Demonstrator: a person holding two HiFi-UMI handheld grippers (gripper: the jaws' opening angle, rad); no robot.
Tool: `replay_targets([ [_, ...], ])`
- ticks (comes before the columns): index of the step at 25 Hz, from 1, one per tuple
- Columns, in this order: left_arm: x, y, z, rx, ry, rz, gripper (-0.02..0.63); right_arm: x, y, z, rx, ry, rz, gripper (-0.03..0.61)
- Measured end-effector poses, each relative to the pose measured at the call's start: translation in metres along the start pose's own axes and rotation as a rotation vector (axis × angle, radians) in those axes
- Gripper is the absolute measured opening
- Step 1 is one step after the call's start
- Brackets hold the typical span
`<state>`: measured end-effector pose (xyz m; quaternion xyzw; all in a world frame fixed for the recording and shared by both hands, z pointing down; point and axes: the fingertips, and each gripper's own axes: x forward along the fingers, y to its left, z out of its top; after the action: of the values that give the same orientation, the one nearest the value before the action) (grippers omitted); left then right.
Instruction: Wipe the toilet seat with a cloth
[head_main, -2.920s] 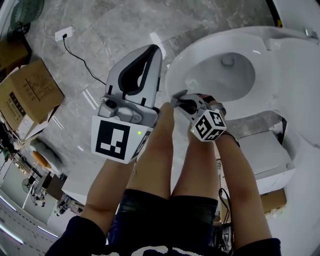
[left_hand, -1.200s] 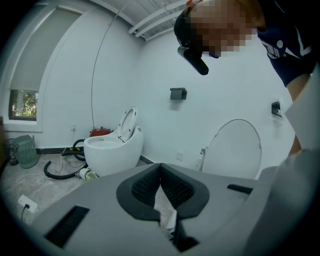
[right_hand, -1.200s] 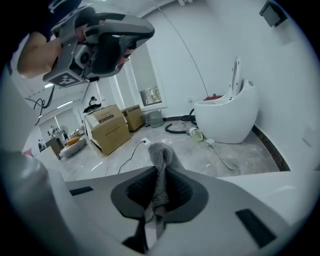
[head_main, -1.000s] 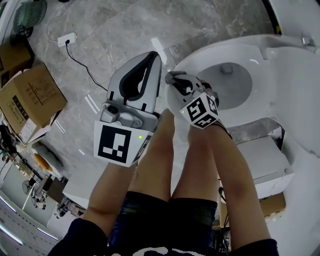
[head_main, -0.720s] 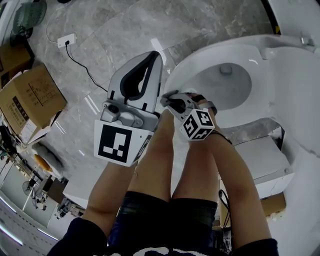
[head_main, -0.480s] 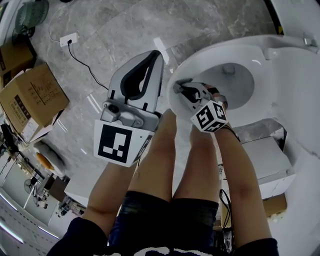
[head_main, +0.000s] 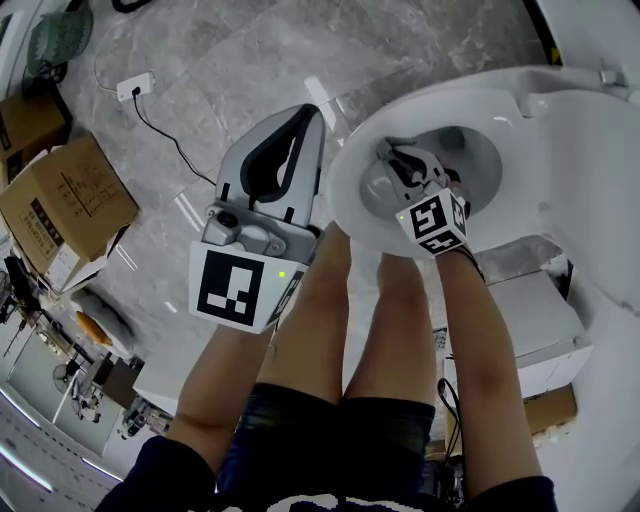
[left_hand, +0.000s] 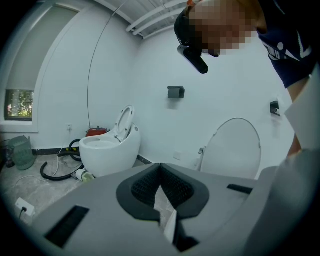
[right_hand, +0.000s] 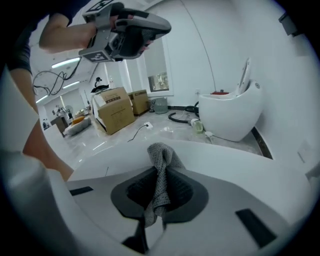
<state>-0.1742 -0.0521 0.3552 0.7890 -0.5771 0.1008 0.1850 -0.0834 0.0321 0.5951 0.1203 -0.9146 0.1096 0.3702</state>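
Note:
The white toilet seat (head_main: 349, 196) rings the bowl at the upper right of the head view, and its lid (head_main: 590, 140) is raised. My right gripper (head_main: 393, 153) hangs over the near-left part of the ring, shut on a grey knitted cloth (right_hand: 160, 167). In the right gripper view (right_hand: 159, 175) the cloth's bunched end pokes out past the jaws and rests against the seat's rim (right_hand: 225, 152). My left gripper (head_main: 308, 113) is held up beside the toilet, away from the seat. Its jaws (left_hand: 160, 172) are shut with nothing between them, and the raised lid (left_hand: 233, 149) shows beyond.
The person's bare legs (head_main: 310, 320) stand just in front of the toilet. Cardboard boxes (head_main: 62, 195) sit on the marble floor at the left, with a power strip and cable (head_main: 135, 87) behind them. A white box (head_main: 525, 320) lies right of the legs. A second toilet (right_hand: 232, 112) stands by the wall.
My right gripper has swept with the cloth from the seat's near-left edge up and to the right, over the ring toward the bowl. The left gripper has stayed put.

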Motion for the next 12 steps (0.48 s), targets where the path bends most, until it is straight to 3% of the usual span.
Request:
replay_targets([
  [4, 0.009, -0.005, 0.006, -0.001, -0.001, -0.005, 0.018, 0.008, 0.049, 0.018, -0.05, -0.026, 0.129, 0.057],
  [8, 0.02, -0.012, 0.013, -0.011, -0.013, -0.007, 0.018, 0.017, 0.099, 0.031, -0.165, -0.038, 0.271, 0.057],
  [12, 0.028, -0.022, 0.015, -0.003, -0.01, -0.023, 0.018, 0.017, 0.094, 0.031, -0.232, -0.059, 0.285, 0.057],
])
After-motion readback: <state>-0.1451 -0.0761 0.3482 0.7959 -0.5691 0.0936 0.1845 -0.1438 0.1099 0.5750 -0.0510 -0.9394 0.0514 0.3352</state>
